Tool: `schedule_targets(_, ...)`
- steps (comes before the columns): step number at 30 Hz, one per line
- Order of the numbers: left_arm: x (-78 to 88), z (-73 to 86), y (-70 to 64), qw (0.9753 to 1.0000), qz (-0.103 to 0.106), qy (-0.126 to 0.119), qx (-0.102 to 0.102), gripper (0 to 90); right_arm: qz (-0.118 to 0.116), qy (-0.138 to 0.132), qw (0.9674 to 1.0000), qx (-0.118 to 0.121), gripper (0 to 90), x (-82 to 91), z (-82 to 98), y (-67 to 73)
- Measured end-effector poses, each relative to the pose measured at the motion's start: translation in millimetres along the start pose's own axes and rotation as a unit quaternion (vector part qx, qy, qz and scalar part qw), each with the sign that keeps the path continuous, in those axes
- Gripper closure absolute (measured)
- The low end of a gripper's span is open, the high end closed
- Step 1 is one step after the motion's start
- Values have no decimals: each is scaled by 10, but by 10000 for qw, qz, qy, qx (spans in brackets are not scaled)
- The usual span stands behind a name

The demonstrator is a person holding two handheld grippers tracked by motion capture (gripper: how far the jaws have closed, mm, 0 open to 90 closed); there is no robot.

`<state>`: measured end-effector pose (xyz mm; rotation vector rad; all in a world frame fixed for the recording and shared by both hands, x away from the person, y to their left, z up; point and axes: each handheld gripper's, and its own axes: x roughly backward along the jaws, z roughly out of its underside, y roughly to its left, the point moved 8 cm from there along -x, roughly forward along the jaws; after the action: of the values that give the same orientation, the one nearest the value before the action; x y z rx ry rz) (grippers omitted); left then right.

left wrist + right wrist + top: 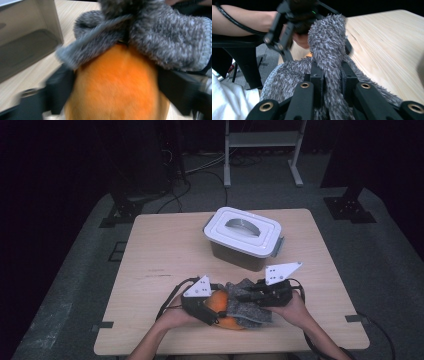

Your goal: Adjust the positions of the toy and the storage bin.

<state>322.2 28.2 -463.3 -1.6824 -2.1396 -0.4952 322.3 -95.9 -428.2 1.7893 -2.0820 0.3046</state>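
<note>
I am working on an orange plush item (220, 307) that is lying near the front edge of the surface (150, 270), between my two hands. A grey fuzzy knit cloth (245, 301) is lying over its right side and top; in the left gripper view the cloth (160, 40) is draping across the upper part of the orange body (117, 85).

The left claw (212, 312) is sitting at the left of the orange item. In the left gripper view its two black jaws are flanking the orange body on either side. The picture is blurred there, so I cannot tell whether the pads are pressing on it or only standing beside it.

The right claw (250, 297) is coming in from the right, and I am seeing it closed on the grey cloth. In the right gripper view a fold of the cloth (327, 55) is rising upright from between the two black jaws, pinched between them, with more cloth bunching around their base. The left claw (287, 27) and the hand carrying it are showing farther off in that view.

Behind the work area, well apart from both claws, a white-lidded storage box (244, 238) with grey latches is standing on the surface, its lid on and its handle lying flat.
</note>
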Motion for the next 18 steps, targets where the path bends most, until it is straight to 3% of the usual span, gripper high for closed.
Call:
schedule_targets(1,6,22,0,9999,-84,20,-124,234,0,0,10000,0,760,0,0,0)
schedule_targets(2,42,62,8,9998,-159,-59,-90,312,62,12,10000,35,759,-6,2,-12)
schedule_targets(4,79,104,14,9997,-215,-147,-35,358,95,-45,9999,-64,760,43,24,-44)
schedule_targets(10,130,152,27,9995,-258,-180,69,384,298,-122,9986,-412,761,244,217,-137)
schedule_targets(14,144,175,52,9989,-269,-282,274,390,413,-14,9975,-567,761,353,361,-169)
schedule_targets(16,134,159,58,9985,-286,-339,309,397,430,-30,9973,-589,761,373,367,-176)
schedule_targets(18,97,103,64,9983,-340,-378,273,421,410,-229,9971,-594,761,419,277,-177)
